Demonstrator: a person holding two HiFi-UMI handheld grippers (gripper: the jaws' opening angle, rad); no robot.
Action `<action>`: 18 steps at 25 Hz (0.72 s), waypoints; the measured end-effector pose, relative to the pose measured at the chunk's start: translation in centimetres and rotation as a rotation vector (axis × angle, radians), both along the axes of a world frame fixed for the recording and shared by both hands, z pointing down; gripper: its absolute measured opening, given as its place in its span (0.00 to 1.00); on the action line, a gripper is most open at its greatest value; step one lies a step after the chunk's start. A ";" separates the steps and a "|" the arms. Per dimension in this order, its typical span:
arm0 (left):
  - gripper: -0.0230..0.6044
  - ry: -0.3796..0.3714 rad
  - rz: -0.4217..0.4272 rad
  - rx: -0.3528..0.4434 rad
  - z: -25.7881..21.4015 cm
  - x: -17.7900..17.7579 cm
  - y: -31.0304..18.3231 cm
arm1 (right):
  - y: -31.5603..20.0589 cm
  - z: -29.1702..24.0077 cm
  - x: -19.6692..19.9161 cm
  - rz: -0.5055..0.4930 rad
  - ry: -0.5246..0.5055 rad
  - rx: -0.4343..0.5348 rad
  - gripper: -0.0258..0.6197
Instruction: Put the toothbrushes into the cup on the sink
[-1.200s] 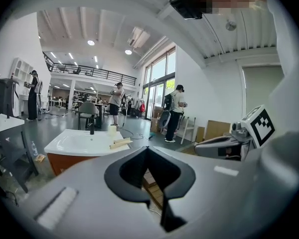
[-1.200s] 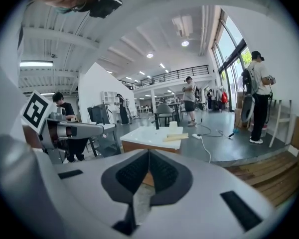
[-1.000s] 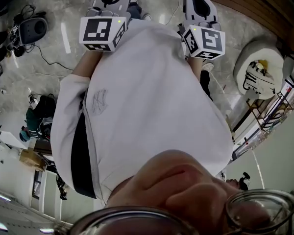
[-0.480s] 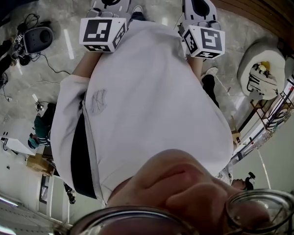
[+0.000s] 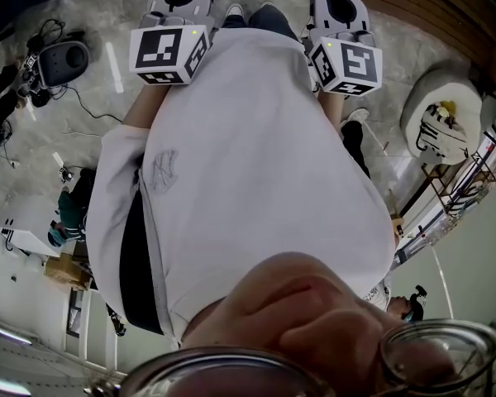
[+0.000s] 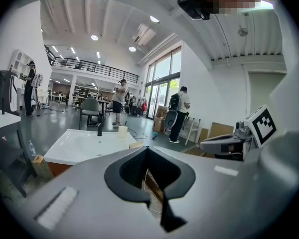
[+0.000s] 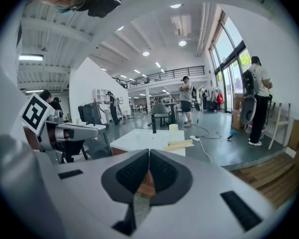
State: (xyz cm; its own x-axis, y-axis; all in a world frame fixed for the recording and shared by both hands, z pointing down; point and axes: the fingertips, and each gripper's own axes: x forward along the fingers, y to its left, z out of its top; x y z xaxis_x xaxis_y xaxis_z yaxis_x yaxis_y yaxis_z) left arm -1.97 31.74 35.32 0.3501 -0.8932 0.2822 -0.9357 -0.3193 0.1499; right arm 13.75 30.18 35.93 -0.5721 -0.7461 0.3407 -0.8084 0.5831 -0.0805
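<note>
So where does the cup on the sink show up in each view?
Head view: not in it.
Left gripper view: the cup stands left of centre, at the far right corner of the white sink.
Right gripper view: the cup stands just right of centre, at that same corner of the white sink.
Shared landmark: the black faucet, just left of the cup in both gripper views.

White sink (image 6: 74, 148) bearing black faucet (image 6: 99, 129), pale cup (image 6: 122, 131)

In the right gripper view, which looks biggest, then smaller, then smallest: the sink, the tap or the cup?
1. The sink looks by far the largest.
2 and 3. The tap and the cup are too alike to rank: the tap is taller, the cup wider.
</note>
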 end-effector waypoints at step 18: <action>0.05 0.015 -0.190 0.026 -1.4 0.6 -7.0 | -10.2 -1.3 0.4 -0.132 -0.118 -0.044 0.06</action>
